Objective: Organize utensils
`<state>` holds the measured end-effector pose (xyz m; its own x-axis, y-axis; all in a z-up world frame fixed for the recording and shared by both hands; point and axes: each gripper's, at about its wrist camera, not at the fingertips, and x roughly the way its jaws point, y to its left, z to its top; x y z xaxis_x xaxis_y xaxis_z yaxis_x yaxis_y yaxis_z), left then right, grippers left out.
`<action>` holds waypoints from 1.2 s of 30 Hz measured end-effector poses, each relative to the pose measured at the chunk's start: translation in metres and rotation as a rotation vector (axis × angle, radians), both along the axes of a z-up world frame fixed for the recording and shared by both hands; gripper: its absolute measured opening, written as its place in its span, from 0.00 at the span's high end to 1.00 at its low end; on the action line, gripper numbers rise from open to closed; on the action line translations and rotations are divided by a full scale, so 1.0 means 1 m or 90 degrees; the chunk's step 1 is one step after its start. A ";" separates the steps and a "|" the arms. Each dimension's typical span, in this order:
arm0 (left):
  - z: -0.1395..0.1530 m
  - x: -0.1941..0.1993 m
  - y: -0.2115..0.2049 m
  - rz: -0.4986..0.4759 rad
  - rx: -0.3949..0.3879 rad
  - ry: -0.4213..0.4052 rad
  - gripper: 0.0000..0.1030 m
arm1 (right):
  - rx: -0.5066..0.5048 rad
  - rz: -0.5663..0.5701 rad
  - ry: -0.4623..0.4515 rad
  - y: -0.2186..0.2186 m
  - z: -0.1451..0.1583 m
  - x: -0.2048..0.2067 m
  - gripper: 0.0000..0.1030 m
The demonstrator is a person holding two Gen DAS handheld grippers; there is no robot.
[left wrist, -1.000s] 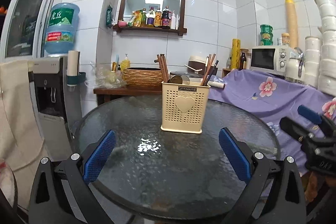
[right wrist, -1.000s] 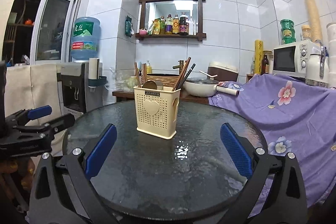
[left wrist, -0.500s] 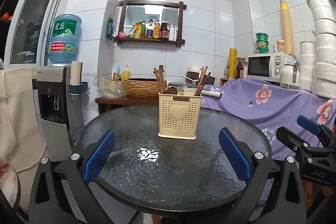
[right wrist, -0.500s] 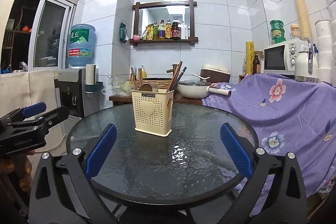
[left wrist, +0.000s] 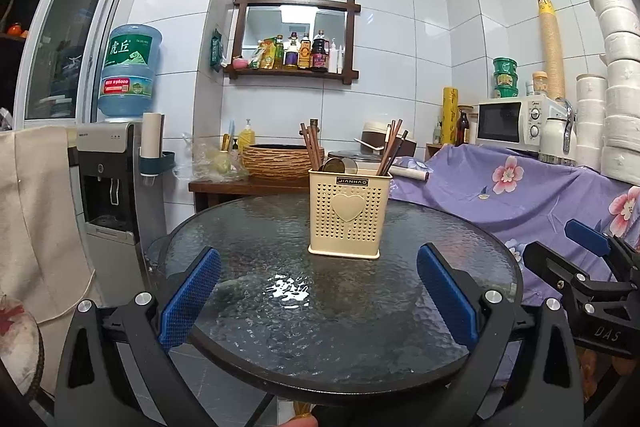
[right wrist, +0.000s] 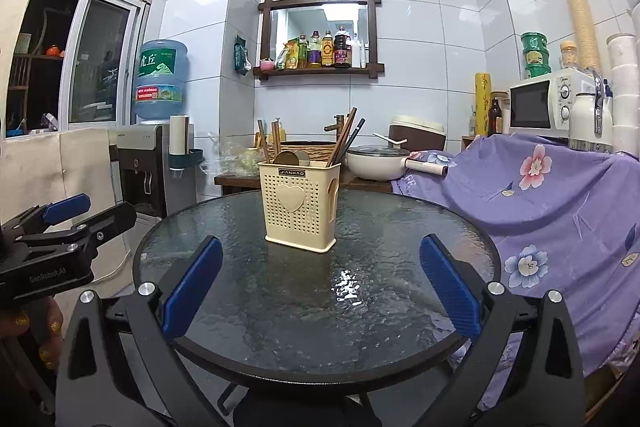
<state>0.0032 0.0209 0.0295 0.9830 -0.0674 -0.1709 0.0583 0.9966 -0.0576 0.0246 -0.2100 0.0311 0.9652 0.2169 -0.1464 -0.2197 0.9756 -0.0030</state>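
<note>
Both grippers, left gripper (left wrist: 318, 291) and right gripper (right wrist: 320, 287), gape wide and empty above the glass table (left wrist: 280, 347); chopsticks (left wrist: 312, 147) stand in the cream holder (left wrist: 346, 215).

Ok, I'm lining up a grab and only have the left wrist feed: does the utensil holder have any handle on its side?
Observer: Yes. The right wrist view shows a tall slot cut into the utensil holder, in the side wall on the right of that view.
Operator: What's hidden behind it?
Observer: A white pan on the wooden counter, handle pointing right, apart from the holder.
Operator: And my left gripper from outside?
Observer: The left gripper is open and empty, left of the glass table rim.
</note>
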 end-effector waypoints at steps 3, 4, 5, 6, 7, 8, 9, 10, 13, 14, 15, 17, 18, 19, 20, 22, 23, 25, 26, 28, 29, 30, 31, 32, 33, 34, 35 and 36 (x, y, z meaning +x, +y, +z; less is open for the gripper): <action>0.000 0.001 0.000 0.003 0.003 0.001 0.06 | 0.000 -0.001 0.000 0.000 0.000 0.000 0.06; -0.001 0.001 0.000 0.003 0.003 0.001 0.06 | 0.001 -0.001 0.000 0.000 0.000 0.000 0.06; -0.001 0.001 0.000 0.003 0.003 0.002 0.06 | 0.001 -0.001 0.001 0.000 0.000 0.000 0.06; -0.001 0.002 0.000 0.002 0.003 0.003 0.06 | 0.001 0.000 0.002 0.000 -0.001 0.000 0.06; -0.001 0.002 -0.001 0.002 0.004 0.003 0.06 | 0.001 0.000 0.003 0.001 -0.001 0.000 0.06; -0.001 0.002 -0.001 0.003 0.006 0.003 0.06 | 0.000 0.000 0.004 0.001 -0.001 0.000 0.06; -0.001 0.002 -0.001 0.005 0.008 0.003 0.06 | 0.000 0.001 0.005 0.002 -0.002 0.000 0.06; -0.001 0.002 -0.002 0.007 0.010 0.004 0.06 | -0.001 0.000 0.005 0.002 -0.002 0.000 0.06; -0.001 0.002 -0.001 0.019 0.009 0.005 0.06 | -0.003 0.001 0.007 0.003 -0.001 0.001 0.06; -0.001 0.002 0.000 0.019 0.007 0.005 0.06 | -0.003 0.001 0.006 0.004 -0.001 0.001 0.06; -0.001 0.003 0.001 0.018 0.003 0.007 0.06 | -0.002 0.001 0.006 0.003 -0.001 0.001 0.06; -0.001 0.004 0.000 0.017 0.002 0.012 0.06 | -0.002 0.002 0.009 0.004 -0.001 0.001 0.06; -0.001 0.004 0.000 0.018 0.003 0.013 0.06 | -0.001 0.003 0.009 0.004 -0.001 0.001 0.06; -0.001 0.004 0.000 0.019 0.005 0.015 0.06 | -0.001 0.002 0.009 0.004 -0.001 0.001 0.06; -0.001 0.004 0.000 0.018 0.006 0.017 0.06 | -0.002 0.003 0.009 0.003 -0.001 0.001 0.06; -0.002 0.004 0.000 0.018 0.007 0.017 0.06 | -0.002 0.004 0.009 0.003 -0.001 0.001 0.06; -0.001 0.004 0.000 0.017 0.007 0.016 0.06 | -0.002 0.003 0.009 0.004 0.000 0.002 0.06; -0.001 0.004 0.000 0.017 0.009 0.016 0.06 | -0.003 0.004 0.011 0.004 0.000 0.002 0.06; -0.001 0.004 0.000 0.017 0.010 0.016 0.06 | -0.003 0.004 0.011 0.004 0.000 0.002 0.06; -0.001 0.003 0.001 0.017 0.010 0.016 0.06 | -0.003 0.004 0.012 0.004 0.000 0.002 0.06; -0.001 0.003 0.001 0.016 0.008 0.016 0.06 | -0.004 0.004 0.011 0.004 0.000 0.002 0.06; -0.001 0.004 0.001 0.016 0.008 0.017 0.06 | -0.004 0.003 0.011 0.004 0.000 0.002 0.06; -0.001 0.004 0.001 0.017 0.008 0.018 0.06 | -0.005 0.003 0.011 0.004 0.000 0.002 0.06; -0.001 0.003 0.000 0.017 0.009 0.018 0.06 | -0.004 0.004 0.012 0.004 0.000 0.002 0.06; -0.001 0.003 0.000 0.018 0.010 0.018 0.06 | -0.003 0.004 0.012 0.003 0.000 0.002 0.06; 0.000 0.003 0.000 0.018 0.009 0.017 0.06 | -0.002 0.005 0.012 0.003 0.000 0.002 0.06; 0.000 0.003 0.000 0.017 0.008 0.017 0.06 | -0.001 0.005 0.013 0.003 0.000 0.002 0.06; 0.000 0.003 0.000 0.016 0.009 0.018 0.06 | -0.001 0.005 0.013 0.002 0.000 0.002 0.06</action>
<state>0.0066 0.0213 0.0292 0.9791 -0.0405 -0.1993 0.0322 0.9985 -0.0447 0.0266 -0.2077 0.0310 0.9602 0.2240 -0.1667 -0.2272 0.9738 -0.0002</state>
